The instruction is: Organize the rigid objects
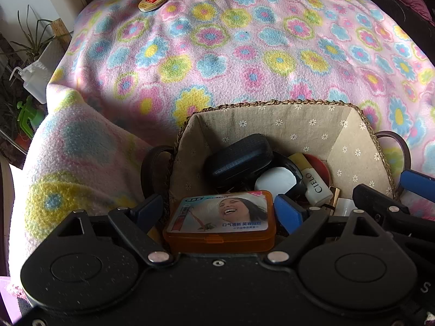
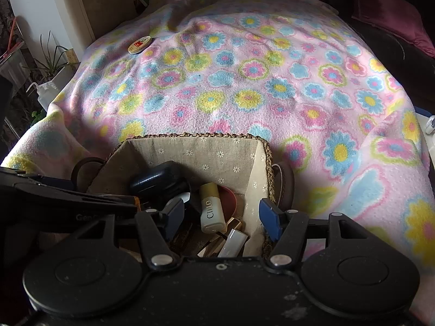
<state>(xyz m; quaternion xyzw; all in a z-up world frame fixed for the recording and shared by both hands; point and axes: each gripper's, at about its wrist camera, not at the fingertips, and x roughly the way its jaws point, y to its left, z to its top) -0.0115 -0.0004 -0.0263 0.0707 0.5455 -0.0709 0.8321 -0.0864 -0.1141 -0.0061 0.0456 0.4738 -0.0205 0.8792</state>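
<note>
Each black hand-held gripper (image 1: 220,212) (image 2: 221,214) has blue finger pads (image 1: 288,212) and silver pivot screws (image 2: 161,259).

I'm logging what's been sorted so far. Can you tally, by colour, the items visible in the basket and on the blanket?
Orange box: 1
Dark blue case: 1
White items, round and small: 2
Cream CIELO tube: 1
Red dish: 1
Gold tube: 1
Yellow-rimmed round tin on blanket: 1
Total: 8

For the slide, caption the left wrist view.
Orange box between open left gripper fingers, above a filled basket.
</note>
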